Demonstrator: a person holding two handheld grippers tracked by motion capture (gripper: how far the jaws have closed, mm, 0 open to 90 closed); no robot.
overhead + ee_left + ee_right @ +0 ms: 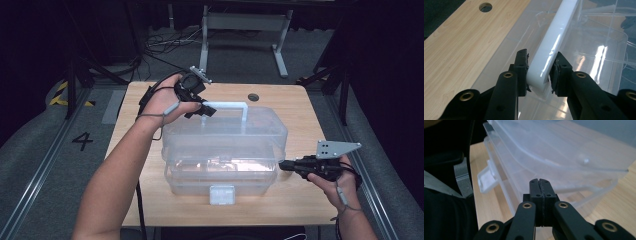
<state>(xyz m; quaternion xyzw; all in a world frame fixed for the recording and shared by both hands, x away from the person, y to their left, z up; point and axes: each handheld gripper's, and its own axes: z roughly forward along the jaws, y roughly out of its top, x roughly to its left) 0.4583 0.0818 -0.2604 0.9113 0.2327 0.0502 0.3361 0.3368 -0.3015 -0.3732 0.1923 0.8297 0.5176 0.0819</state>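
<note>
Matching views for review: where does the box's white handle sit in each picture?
High view: handle upper centre, on the clear box, left gripper at its left end.
Left gripper view: handle centre, clamped between jaws.
Right gripper view: not visible.
Shared landmark: the clear box.

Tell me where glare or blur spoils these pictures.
Left gripper view: bright glare streaks on the white handle and the clear box. Right gripper view: the box lid is soft, out of focus. High view: dark surroundings, a faint sheen on the box.

The box point(225, 150) sits mid-frame on the table point(145, 195). Its handle point(225, 107) lies on top, its latch point(222, 195) below. A hole point(253, 97) lies above.
</note>
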